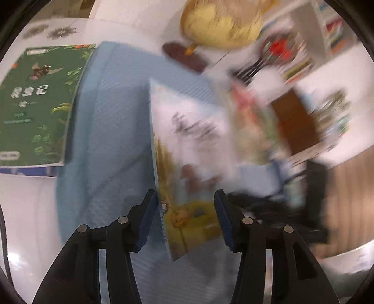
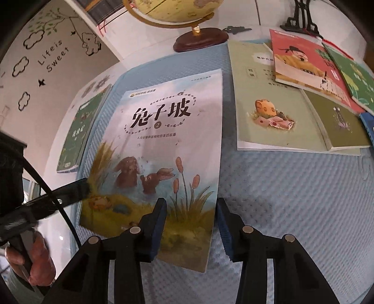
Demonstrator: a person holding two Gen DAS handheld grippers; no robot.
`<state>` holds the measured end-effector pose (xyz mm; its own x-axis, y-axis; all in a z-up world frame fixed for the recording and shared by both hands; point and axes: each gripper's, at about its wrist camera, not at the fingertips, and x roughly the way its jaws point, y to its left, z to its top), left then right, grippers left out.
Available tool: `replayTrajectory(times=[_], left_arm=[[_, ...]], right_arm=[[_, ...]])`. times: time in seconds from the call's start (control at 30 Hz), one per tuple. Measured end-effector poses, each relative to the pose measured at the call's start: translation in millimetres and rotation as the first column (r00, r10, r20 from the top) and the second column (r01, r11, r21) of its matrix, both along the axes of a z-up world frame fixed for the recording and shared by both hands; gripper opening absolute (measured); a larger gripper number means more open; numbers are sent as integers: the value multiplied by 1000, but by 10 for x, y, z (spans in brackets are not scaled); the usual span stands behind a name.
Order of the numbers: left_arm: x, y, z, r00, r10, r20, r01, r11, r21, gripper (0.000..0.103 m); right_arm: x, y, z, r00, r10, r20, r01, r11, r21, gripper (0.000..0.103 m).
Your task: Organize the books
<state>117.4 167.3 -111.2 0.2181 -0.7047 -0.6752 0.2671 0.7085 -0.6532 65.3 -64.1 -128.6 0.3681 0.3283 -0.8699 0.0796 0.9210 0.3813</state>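
Observation:
A rabbit picture book (image 2: pixel 168 131) is over the blue quilted mat (image 2: pixel 280 198), its near end raised a little. My right gripper (image 2: pixel 191 203) straddles its lower right edge: the left finger lies over the cover and the right finger is past the edge, with a wide gap, so it is open. My left gripper (image 2: pixel 77 189) reaches the book's left edge. In the blurred left wrist view the rabbit book (image 1: pixel 194 163) slants between the fingers of my left gripper (image 1: pixel 184 195). The jaws stand wide apart and do not clamp it.
A green insect book (image 1: pixel 35 105) lies left of the mat (image 1: pixel 105 140). At the right, a pale green open book (image 2: pixel 268 98), a red book (image 2: pixel 303 60) and another green book (image 2: pixel 355 79) overlap. A globe (image 2: pixel 177 9) stands behind. A hand (image 2: pixel 37 264) holds the left tool.

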Motion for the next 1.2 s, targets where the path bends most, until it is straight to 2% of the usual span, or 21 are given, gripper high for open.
replayTrajectory(times=[0.07, 0.1, 0.13, 0.2, 0.23, 0.27, 0.33, 0.43, 0.5, 0.53, 0.63, 0.73, 0.8, 0.87, 0.9, 0.93, 1.0, 1.07, 1.1, 1.17, 1.2], left_arm=[[13, 72, 25, 999, 11, -38, -16, 992, -129, 46], [22, 72, -3, 998, 11, -58, -20, 988, -152, 46], [33, 41, -89, 997, 21, -80, -32, 991, -133, 45], [20, -100, -273, 995, 18, -101, -20, 1000, -19, 33], [2, -158, -346, 993, 11, -116, -9, 1000, 12, 26], [-27, -240, -407, 992, 4, -124, 0, 1000, 31, 18], [-41, -372, -424, 993, -4, -115, 10, 998, 55, 15], [-28, -468, -372, 993, -14, -115, 19, 999, 40, 11], [67, -467, -335, 988, -9, -155, 3, 999, -41, 11], [118, -412, -309, 979, 1, -202, -29, 990, -135, 11], [183, -327, -236, 969, 15, -246, -80, 963, -258, 11], [223, -265, -234, 957, 18, -289, -114, 941, -320, 11], [215, -259, -263, 952, 14, -305, -117, 940, -322, 11], [200, -265, -326, 943, 10, -331, -122, 940, -319, 11], [201, -241, -337, 943, 14, -333, -121, 946, -301, 11], [187, -228, -334, 947, 27, -321, -112, 961, -251, 11], [165, -255, -315, 959, 38, -282, -85, 984, -158, 10], [90, -313, -253, 979, 26, -204, -33, 999, -28, 12], [48, -360, -215, 987, 14, -159, -9, 999, 33, 12], [-33, -448, -134, 997, -16, -76, 25, 991, 128, 12], [-65, -492, -98, 999, -28, -41, 34, 986, 166, 12]], right_arm=[[-8, -38, -6, 1000, -8, 3, 8, 999, 33, 46], [-16, -65, -13, 1000, -17, 6, 17, 998, 63, 49], [-28, -93, -17, 1000, -25, 8, 24, 997, 79, 50], [-37, -118, -16, 999, -34, 5, 33, 995, 90, 50], [-38, -112, -11, 999, -32, 5, 31, 996, 84, 50], [-41, -98, -5, 1000, -29, 5, 28, 997, 73, 50], [-47, -86, 5, 1000, -28, 5, 27, 998, 63, 50], [-23, -92, 14, 998, -54, -25, 57, 993, 105, 50], [10, -137, 14, 996, -68, -62, 78, 981, 177, 52], [3, -188, 10, 995, -70, -77, 87, 968, 237, 58], [-66, -348, -30, 991, -94, -95, 127, 888, 441, 67], [-100, -455, -141, 986, -122, -115, 167, 790, 589, 72], [-48, -453, -210, 984, -129, -125, 179, 739, 649, 72], [21, -404, -266, 983, -129, -129, 183, 702, 689, 61], [64, -371, -304, 980, -134, -147, 199, 686, 700, 45], [91, -341, -316, 978, -135, -156, 206, 698, 686, 36], [121, -256, -235, 985, -124, -121, 172, 787, 592, 34], [124, -84, -52, 996, -72, -51, 86, 901, 424, 32], [121, 36, 32, 999, -38, -17, 41, 942, 332, 31], [106, 273, 175, 999, 31, 38, -37, 986, 162, 31], [109, 365, 233, 996, 62, 60, -67, 994, 88, 31]])
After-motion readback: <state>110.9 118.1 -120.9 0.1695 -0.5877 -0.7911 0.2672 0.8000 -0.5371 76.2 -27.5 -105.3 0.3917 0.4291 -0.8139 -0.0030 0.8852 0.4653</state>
